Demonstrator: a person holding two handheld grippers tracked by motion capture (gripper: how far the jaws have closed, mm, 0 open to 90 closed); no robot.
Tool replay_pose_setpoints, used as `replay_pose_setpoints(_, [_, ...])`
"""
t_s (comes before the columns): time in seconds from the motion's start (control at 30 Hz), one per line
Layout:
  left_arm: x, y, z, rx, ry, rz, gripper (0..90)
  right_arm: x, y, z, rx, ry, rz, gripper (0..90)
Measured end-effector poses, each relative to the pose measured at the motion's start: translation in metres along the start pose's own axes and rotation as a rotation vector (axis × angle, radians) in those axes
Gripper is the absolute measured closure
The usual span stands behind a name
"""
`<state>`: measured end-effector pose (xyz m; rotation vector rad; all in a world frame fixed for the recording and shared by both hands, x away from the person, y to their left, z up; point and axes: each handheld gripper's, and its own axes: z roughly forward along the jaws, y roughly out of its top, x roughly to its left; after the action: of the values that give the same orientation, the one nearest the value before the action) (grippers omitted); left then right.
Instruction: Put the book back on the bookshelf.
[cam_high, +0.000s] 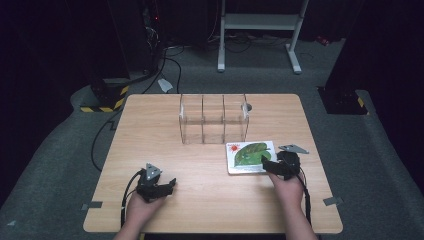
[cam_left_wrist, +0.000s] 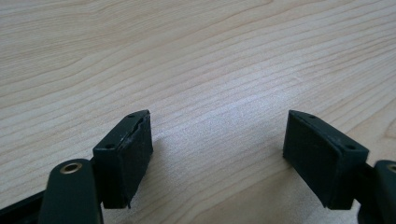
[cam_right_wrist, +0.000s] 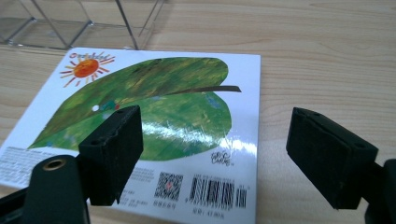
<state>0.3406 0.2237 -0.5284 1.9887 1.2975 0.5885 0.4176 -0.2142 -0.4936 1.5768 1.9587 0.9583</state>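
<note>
A thin picture book (cam_high: 250, 156) lies flat on the wooden table (cam_high: 150, 135), back cover up, with a green leaf and an orange sun. The right gripper view shows the book (cam_right_wrist: 154, 116) close up with its barcode nearest. My right gripper (cam_high: 270, 165) is open at the book's near right corner, one jaw over the cover and the other over bare wood, as the right gripper (cam_right_wrist: 212, 154) view shows. My left gripper (cam_high: 167, 187) rests low at the table's front left, open; in its own view the left gripper (cam_left_wrist: 217, 154) has bare wood between its jaws.
A clear plastic organizer (cam_high: 213, 119) with three compartments stands behind the book, mid-table; its base (cam_right_wrist: 84, 23) shows at the top of the right gripper view. A small dark round thing (cam_high: 248, 106) lies by its right end. Beyond the table are a white frame (cam_high: 260, 30) and cables.
</note>
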Motion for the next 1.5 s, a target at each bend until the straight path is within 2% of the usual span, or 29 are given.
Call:
replay_pose_setpoints(0.07, [0.0, 0.0, 0.0, 0.0, 0.0, 0.0, 24.0, -0.001, 0.0, 0.012, 0.045, -0.004, 0.01, 20.0])
replay_pose_setpoints(0.2, [0.0, 0.0, 0.0, 0.001, 0.0, 0.002, 24.0, -0.001, -0.002, 0.019, 0.064, 0.001, 0.03, 20.6])
replay_pose_setpoints(0.23, [0.0, 0.0, 0.0, 0.002, 0.0, 0.002, 24.0, -0.001, -0.005, 0.023, 0.086, 0.025, 0.041, 20.5])
replay_pose_setpoints(0.27, [0.0, 0.0, 0.0, 0.001, 0.0, 0.002, 24.0, -0.001, -0.006, 0.024, 0.089, 0.042, 0.056, 20.3])
replay_pose_setpoints(0.37, [0.0, 0.0, 0.0, 0.001, -0.001, 0.002, 24.0, -0.002, -0.009, 0.023, 0.077, 0.048, 0.085, 20.6])
replay_pose_setpoints(0.67, [0.0, 0.0, 0.0, 0.0, -0.002, 0.003, 23.8, 0.0, -0.016, 0.015, 0.065, 0.037, 0.05, 22.6])
replay_pose_setpoints(0.73, [0.0, 0.0, 0.0, 0.002, -0.003, 0.005, 23.7, 0.003, -0.018, 0.012, 0.073, 0.057, 0.037, 23.6])
replay_pose_setpoints(0.87, [0.0, 0.0, 0.0, 0.002, -0.003, 0.005, 23.7, 0.01, -0.021, 0.009, 0.069, 0.068, 0.008, 24.5])
replay_pose_setpoints(0.97, [0.0, 0.0, 0.0, 0.002, -0.003, 0.004, 23.7, 0.026, -0.028, 0.005, 0.057, 0.089, -0.014, 24.5])
replay_pose_setpoints(1.0, [0.0, 0.0, 0.0, 0.002, -0.003, 0.004, 23.7, 0.026, -0.028, 0.005, 0.057, 0.089, -0.014, 24.5])
replay_pose_setpoints(1.03, [0.0, 0.0, 0.0, 0.002, -0.003, 0.004, 23.7, 0.037, -0.033, 0.002, 0.054, 0.099, -0.023, 24.5])
replay_pose_setpoints(1.07, [0.0, 0.0, 0.0, 0.002, -0.002, 0.004, 23.7, 0.037, -0.033, 0.002, 0.054, 0.099, -0.023, 24.5])
replay_pose_setpoints(1.1, [0.0, 0.0, 0.0, 0.002, -0.003, 0.005, 23.7, 0.048, -0.038, -0.001, 0.052, 0.116, -0.037, 24.6])
replay_pose_setpoints(1.13, [0.0, 0.0, 0.0, 0.002, -0.003, 0.004, 23.7, 0.048, -0.038, -0.001, 0.052, 0.116, -0.037, 24.6])
replay_pose_setpoints(1.17, [0.0, 0.0, 0.0, 0.002, -0.002, 0.004, 23.7, 0.06, -0.043, -0.004, 0.045, 0.128, -0.046, 24.9])
replay_pose_setpoints(1.2, [0.0, 0.0, 0.0, 0.001, -0.002, 0.004, 23.8, 0.066, -0.046, -0.006, 0.04, 0.13, -0.055, 25.1])
replay_pose_setpoints(1.23, [0.0, 0.0, 0.0, 0.001, -0.002, 0.004, 23.7, 0.066, -0.046, -0.006, 0.04, 0.13, -0.055, 25.1])
replay_pose_setpoints(1.27, [0.0, 0.0, 0.0, 0.001, -0.003, 0.005, 23.8, 0.079, -0.05, -0.01, 0.032, 0.119, -0.073, 25.5])
replay_pose_setpoints(1.3, [0.0, 0.0, 0.0, 0.001, -0.003, 0.005, 23.8, 0.079, -0.05, -0.01, 0.032, 0.119, -0.073, 25.5])
replay_pose_setpoints(1.4, [0.0, 0.0, 0.0, 0.007, -0.008, 0.017, 23.9, 0.097, -0.058, -0.015, 0.03, 0.134, -0.089, 25.5])
replay_pose_setpoints(1.5, [0.0, 0.001, -0.002, 0.016, -0.013, 0.007, 25.3, 0.103, -0.06, -0.017, 0.033, 0.145, -0.099, 25.5])
